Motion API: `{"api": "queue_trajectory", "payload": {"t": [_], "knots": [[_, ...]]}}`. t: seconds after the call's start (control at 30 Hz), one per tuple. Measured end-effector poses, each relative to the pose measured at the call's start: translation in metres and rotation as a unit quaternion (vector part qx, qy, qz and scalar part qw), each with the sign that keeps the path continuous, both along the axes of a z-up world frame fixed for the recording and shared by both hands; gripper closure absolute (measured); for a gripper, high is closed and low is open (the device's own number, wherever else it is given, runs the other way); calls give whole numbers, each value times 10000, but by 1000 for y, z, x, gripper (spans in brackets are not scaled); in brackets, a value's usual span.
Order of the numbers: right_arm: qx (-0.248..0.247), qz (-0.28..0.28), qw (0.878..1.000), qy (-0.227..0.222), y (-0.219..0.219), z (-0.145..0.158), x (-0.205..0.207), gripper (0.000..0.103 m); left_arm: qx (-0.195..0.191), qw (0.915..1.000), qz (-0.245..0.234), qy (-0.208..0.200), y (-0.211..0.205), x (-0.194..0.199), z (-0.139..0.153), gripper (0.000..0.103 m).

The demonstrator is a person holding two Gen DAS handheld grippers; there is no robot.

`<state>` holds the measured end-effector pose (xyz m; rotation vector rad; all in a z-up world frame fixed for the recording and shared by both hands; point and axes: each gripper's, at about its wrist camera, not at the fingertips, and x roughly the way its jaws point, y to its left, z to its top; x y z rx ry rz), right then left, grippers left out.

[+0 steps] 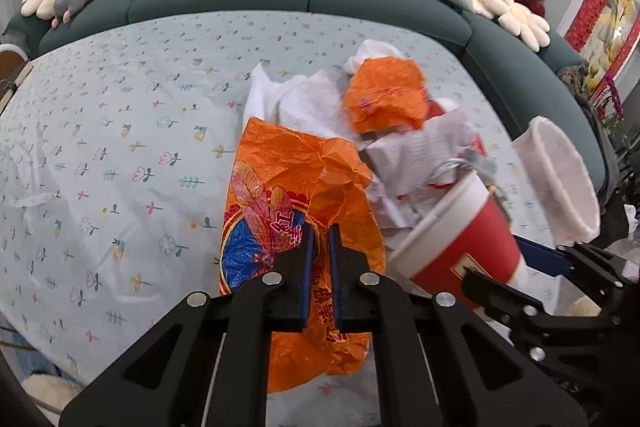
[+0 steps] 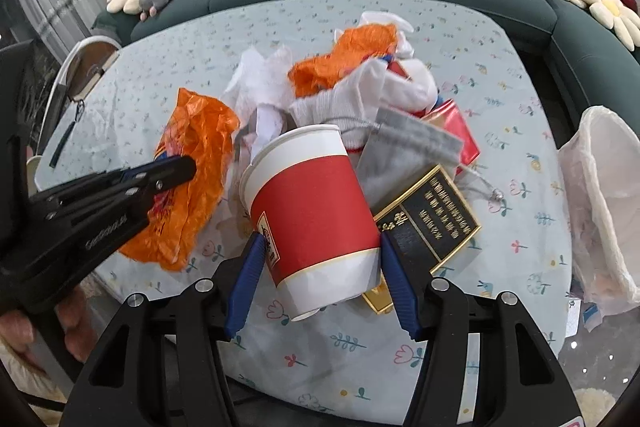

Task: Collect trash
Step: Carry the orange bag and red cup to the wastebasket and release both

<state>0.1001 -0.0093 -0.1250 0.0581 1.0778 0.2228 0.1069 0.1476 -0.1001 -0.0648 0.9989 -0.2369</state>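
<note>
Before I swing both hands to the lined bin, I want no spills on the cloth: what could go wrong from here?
1. The red and white paper cup sits tilted between the right gripper jaws, gripped near its base; it may slip or crush.
2. The left gripper pinches only a fold of the crinkled orange plastic bag, which could tear or drag neighbouring white tissue.

Table (image 2: 400,367), covered by a pale blue floral tablecloth (image 1: 120,147). Laid on it: orange plastic bag (image 2: 192,187) at 9 o'clock; heap of white tissues (image 2: 340,107) toward 12; black gold-edged box (image 2: 436,215) at 3 o'clock, beside a grey drawstring pouch (image 2: 408,151).
</note>
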Motion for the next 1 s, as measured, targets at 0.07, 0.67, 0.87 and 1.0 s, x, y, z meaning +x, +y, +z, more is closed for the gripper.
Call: {"api": "queue_trajectory", "payload": {"t": [0.07,0.67,0.87,1.0], "knots": [[31,-36,10000,-70,-4,6,-3,46,-59,10000,-22,-31,-6,-4,7,96],[194,-1114,9898,-863,-111,61,-40,47,-318,9953,-750,-528,-108,-26,73,96],[210,-1500,9826,-1074,-165,71,-50,47,-360,9904,-1178,-623,-164,-24,86,96],[199,-1830,9759,-1170,-202,73,-58,46,-389,9859,-1522,-574,-208,-20,87,96]]}}
